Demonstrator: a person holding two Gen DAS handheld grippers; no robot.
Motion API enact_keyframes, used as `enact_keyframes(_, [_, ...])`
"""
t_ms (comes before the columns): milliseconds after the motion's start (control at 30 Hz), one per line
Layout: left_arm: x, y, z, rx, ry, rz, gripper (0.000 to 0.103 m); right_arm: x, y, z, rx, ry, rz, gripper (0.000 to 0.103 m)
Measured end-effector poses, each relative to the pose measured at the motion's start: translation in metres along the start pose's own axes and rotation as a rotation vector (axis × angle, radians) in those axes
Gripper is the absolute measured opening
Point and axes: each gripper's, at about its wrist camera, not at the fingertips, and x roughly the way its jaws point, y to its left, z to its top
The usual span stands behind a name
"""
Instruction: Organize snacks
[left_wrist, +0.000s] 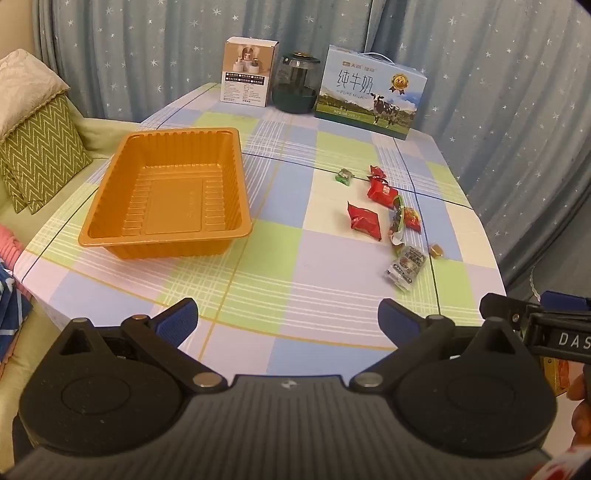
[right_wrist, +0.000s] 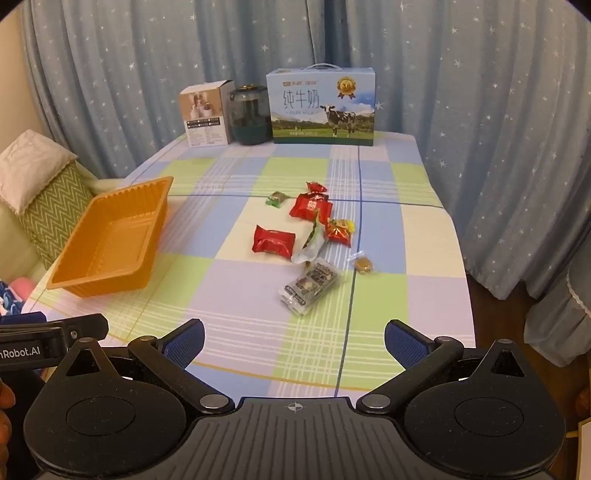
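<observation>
The left gripper (left_wrist: 288, 321) is hanging over the near edge of the table (left_wrist: 258, 295) with its jaws spread as wide as they go and nothing between them. The right gripper (right_wrist: 294, 345) is doing the same just beside it, jaws fully apart and holding nothing; each one's black body is peeking into the other's view at the side.

Ahead of the right jaws, a little beyond the gap and slightly right of its middle, a clear silver packet (right_wrist: 309, 286) is lying flat on the checked tablecloth. Just past it to the right a small gold wrapped candy (right_wrist: 364, 265) is sitting on its own. Further on, a red packet (right_wrist: 273, 242) is lying left of a long green and white wrapper (right_wrist: 312, 240), with a red and yellow candy (right_wrist: 339, 230) touching that wrapper's right side. Beyond these a larger red packet (right_wrist: 310, 207) is resting, with a small red candy (right_wrist: 316, 187) behind it and a small green candy (right_wrist: 277, 199) to its left, apart from the rest. From the left jaws this whole cluster is lying off to the right.

The orange tray (left_wrist: 110, 206) is sitting ahead and left of the left jaws, open side up and holding nothing.

At the far edge a white box (right_wrist: 207, 118), a dark glass jar (right_wrist: 249, 116) and a milk carton (right_wrist: 321, 109) are standing in a row before the starred blue curtain (right_wrist: 461, 92).
</observation>
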Motion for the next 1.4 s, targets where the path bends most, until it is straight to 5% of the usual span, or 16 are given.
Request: enact_keyframes(1400, [-0.0009,-0.0027,-0.0003,0.003,0.001,-0.007,0.103,-0.0017,-0.0020,0.0019,0.002,-0.003,-0.004,0.103])
